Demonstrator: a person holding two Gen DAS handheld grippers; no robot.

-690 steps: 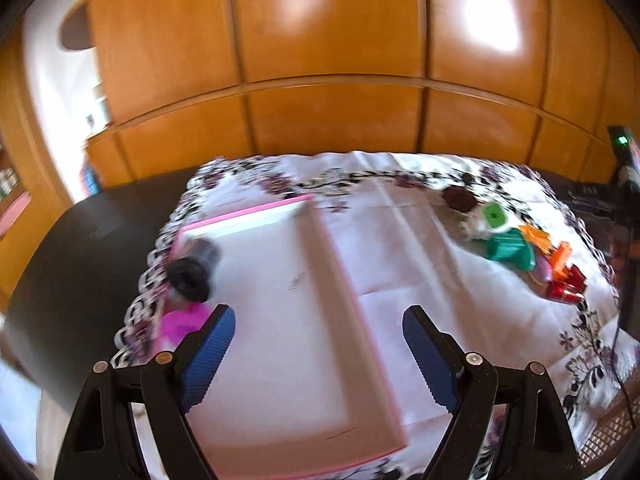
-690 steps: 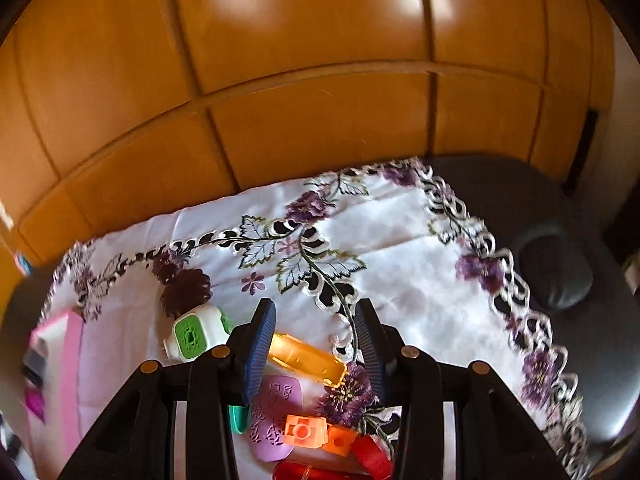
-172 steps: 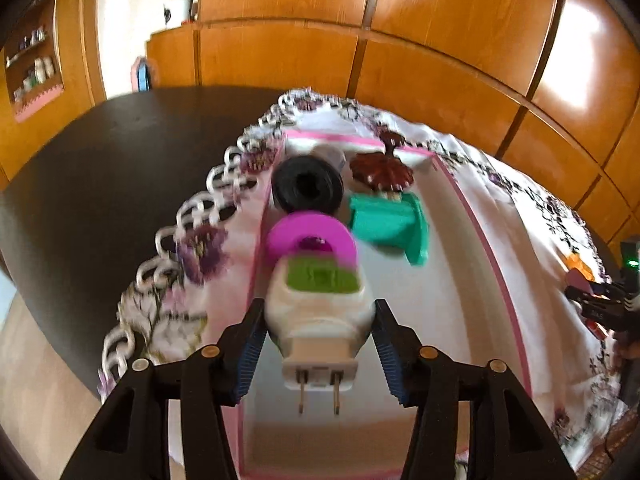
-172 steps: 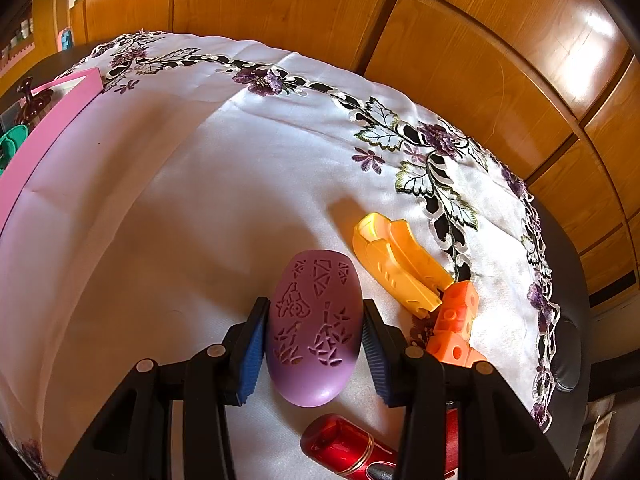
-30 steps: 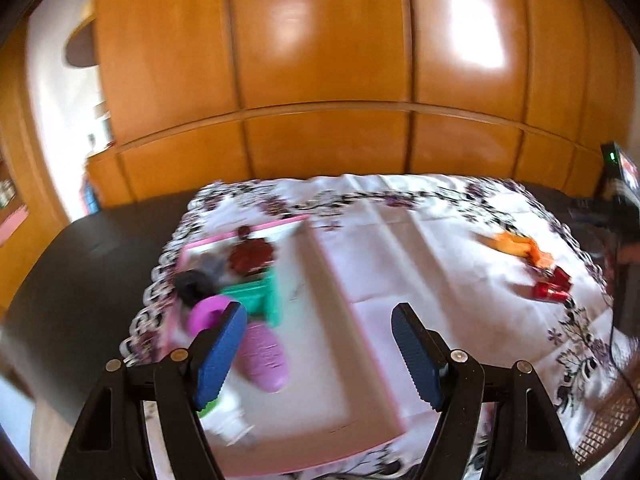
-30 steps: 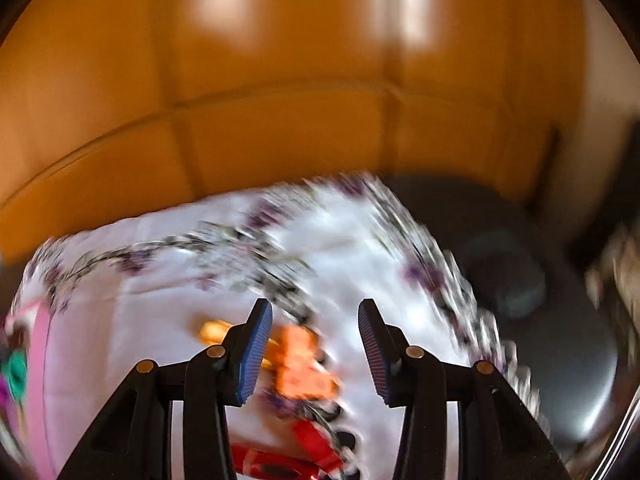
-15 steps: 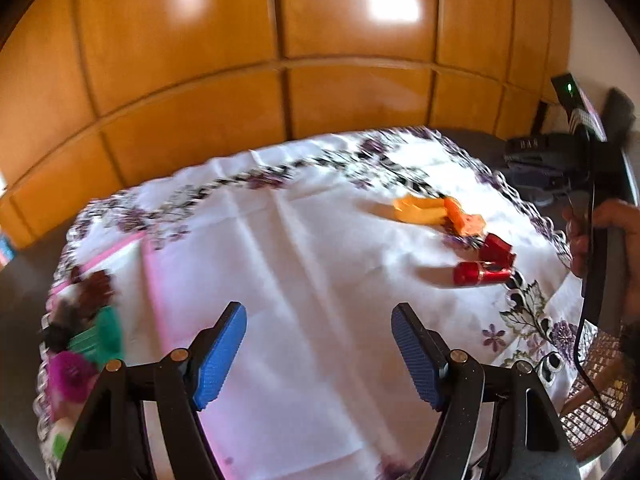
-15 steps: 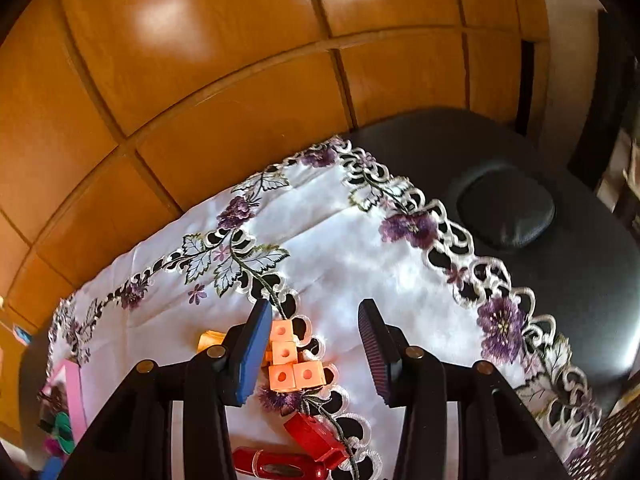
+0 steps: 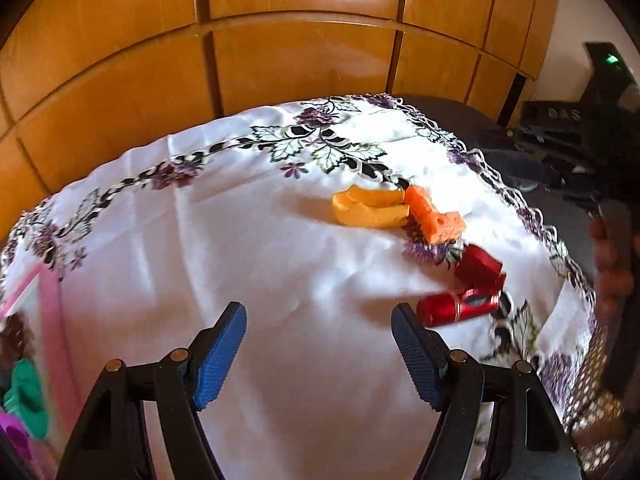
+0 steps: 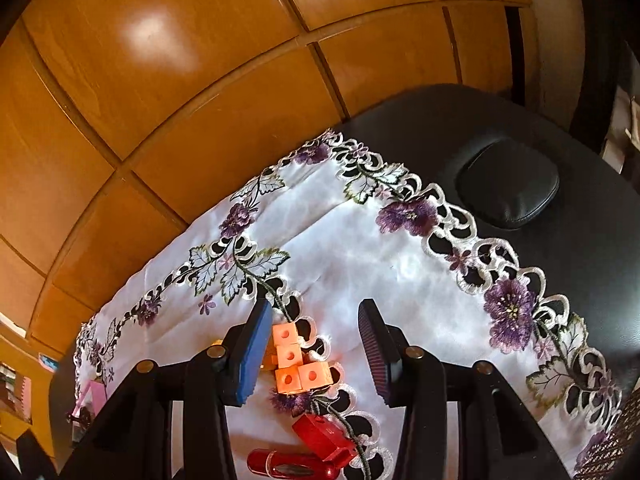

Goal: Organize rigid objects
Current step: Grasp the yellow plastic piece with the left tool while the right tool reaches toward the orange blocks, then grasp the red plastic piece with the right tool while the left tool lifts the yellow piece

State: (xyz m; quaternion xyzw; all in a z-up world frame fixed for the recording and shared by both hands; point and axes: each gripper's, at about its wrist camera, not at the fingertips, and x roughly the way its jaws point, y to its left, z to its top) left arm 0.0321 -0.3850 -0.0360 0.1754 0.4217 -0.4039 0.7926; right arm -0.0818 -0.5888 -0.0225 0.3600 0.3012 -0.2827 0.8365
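My left gripper (image 9: pixel 318 320) is open and empty above the white embroidered tablecloth (image 9: pixel 248 248). Ahead to its right lie a yellow plastic piece (image 9: pixel 370 207), an orange L-shaped block piece (image 9: pixel 434 222), a red box-shaped piece (image 9: pixel 478 266) and a red cylinder (image 9: pixel 458 308). My right gripper (image 10: pixel 314 316) is open and empty, hovering over the orange block piece (image 10: pixel 296 362). The red box-shaped piece (image 10: pixel 324 438) and red cylinder (image 10: pixel 290 468) lie below it, between the gripper's arms. The pink tray (image 9: pixel 50 312) at the far left holds a green piece (image 9: pixel 26 398) and a magenta piece (image 9: pixel 14 438).
Wooden cabinet doors (image 9: pixel 280 32) stand behind the table. The dark tabletop (image 10: pixel 540 128) shows past the cloth's lace edge, with a black pad (image 10: pixel 508 184) on it. A hand holding the other gripper (image 9: pixel 612 264) is at the right edge of the left wrist view.
My left gripper has swung right, away from the tray, toward the yellow, orange and red pieces. My right gripper has come closer over the orange block piece. Both stay open.
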